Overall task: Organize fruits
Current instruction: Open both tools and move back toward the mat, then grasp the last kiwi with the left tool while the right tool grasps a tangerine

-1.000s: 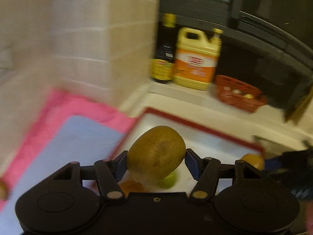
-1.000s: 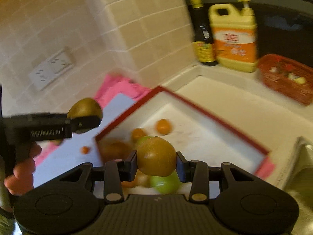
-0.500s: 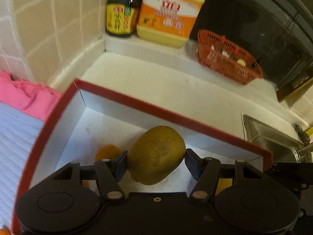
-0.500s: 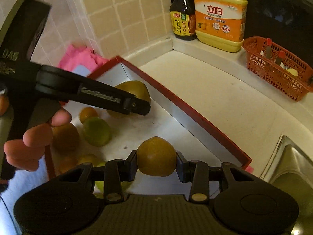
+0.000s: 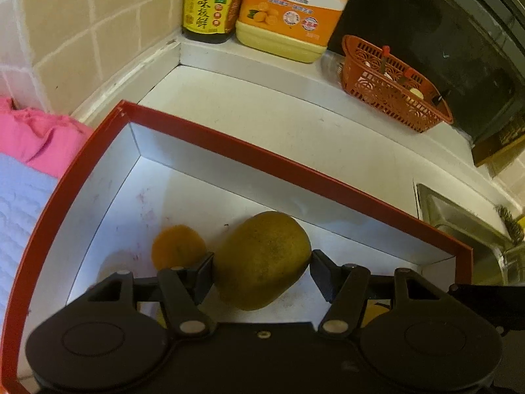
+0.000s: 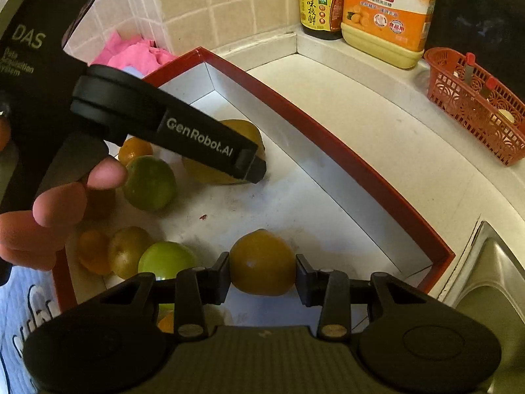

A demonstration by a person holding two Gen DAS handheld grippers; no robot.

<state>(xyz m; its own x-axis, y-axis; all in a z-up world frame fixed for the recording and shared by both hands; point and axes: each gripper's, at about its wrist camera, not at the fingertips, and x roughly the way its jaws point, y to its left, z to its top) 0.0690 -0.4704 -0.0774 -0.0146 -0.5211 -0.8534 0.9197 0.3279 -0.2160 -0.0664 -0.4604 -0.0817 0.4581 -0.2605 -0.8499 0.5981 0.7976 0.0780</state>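
Observation:
A red-rimmed box (image 5: 295, 168) with a white floor lies on the counter. My left gripper (image 5: 261, 264) is shut on a brown-green kiwi (image 5: 262, 259), low over the box floor next to a small orange (image 5: 177, 246). The right wrist view shows that kiwi (image 6: 251, 131) deep in the box (image 6: 331, 128), partly behind a left finger (image 6: 250, 165) and a person's hand (image 6: 49, 210). My right gripper (image 6: 262, 272) is shut on a round orange-yellow fruit (image 6: 262, 264) above the box floor. Several green and orange fruits, among them a green one (image 6: 149, 184), lie on the box's left side.
A dark sauce bottle (image 5: 210, 3) and an orange detergent jug (image 5: 292, 13) stand in the back corner, with a red plastic basket (image 5: 390, 88) to their right. A steel sink (image 6: 492, 282) lies right of the box. A pink cloth (image 5: 36, 131) and a pale mat (image 5: 19, 210) lie to its left.
Both grippers have come down and tilted into the box, each still holding its fruit. The left one has moved from over the mat's edge to above the box floor.

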